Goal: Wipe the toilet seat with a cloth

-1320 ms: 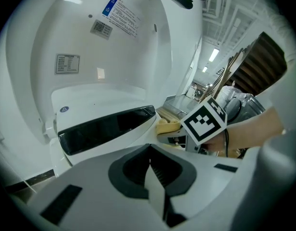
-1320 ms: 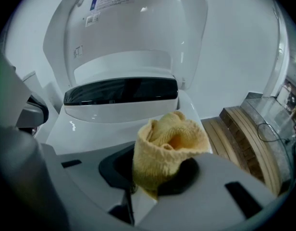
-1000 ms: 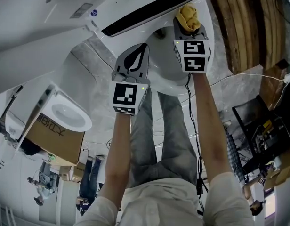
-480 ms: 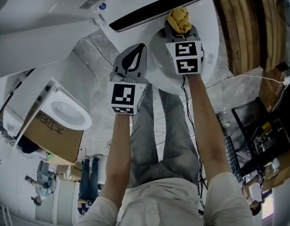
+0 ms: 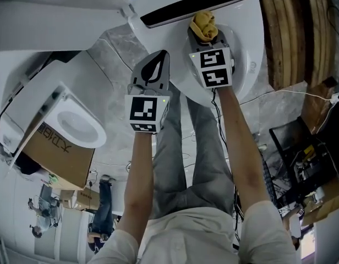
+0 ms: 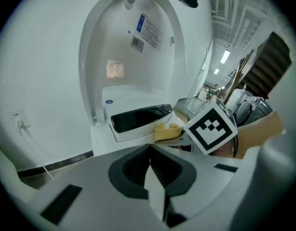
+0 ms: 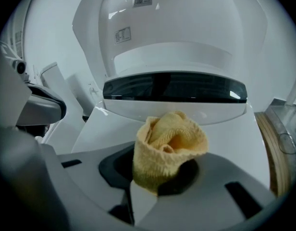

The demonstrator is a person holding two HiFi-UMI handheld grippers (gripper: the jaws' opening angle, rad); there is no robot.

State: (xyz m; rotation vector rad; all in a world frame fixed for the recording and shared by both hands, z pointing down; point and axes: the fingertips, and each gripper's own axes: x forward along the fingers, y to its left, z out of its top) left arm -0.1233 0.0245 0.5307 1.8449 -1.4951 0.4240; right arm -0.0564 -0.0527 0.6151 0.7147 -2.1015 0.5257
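My right gripper (image 5: pixel 206 35) is shut on a bunched yellow cloth (image 5: pixel 204 24), which stands out of the jaws (image 7: pixel 169 146). The cloth rests over the white toilet seat (image 5: pixel 247 43), just in front of the dark glossy strip (image 7: pixel 174 87) at the seat's back. The lid (image 7: pixel 172 23) stands raised behind it, with stickers inside. My left gripper (image 5: pixel 164 54) is shut with nothing in it (image 6: pixel 149 150). It hangs left of the toilet, off the seat. From the left gripper view the cloth (image 6: pixel 165 131) and the right gripper's marker cube (image 6: pixel 210 128) show to the right.
A second toilet (image 5: pixel 76 130) sits in a cardboard box (image 5: pixel 59 161) at the left. Wooden planks (image 5: pixel 290 32) run along the right, with cables and equipment (image 5: pixel 301 158) below them. My own legs (image 5: pixel 186 147) stand beneath the grippers. People stand far off at lower left.
The right gripper has slid the cloth leftward along the back of the seat, in front of the dark strip. The left gripper has stayed put, shut.
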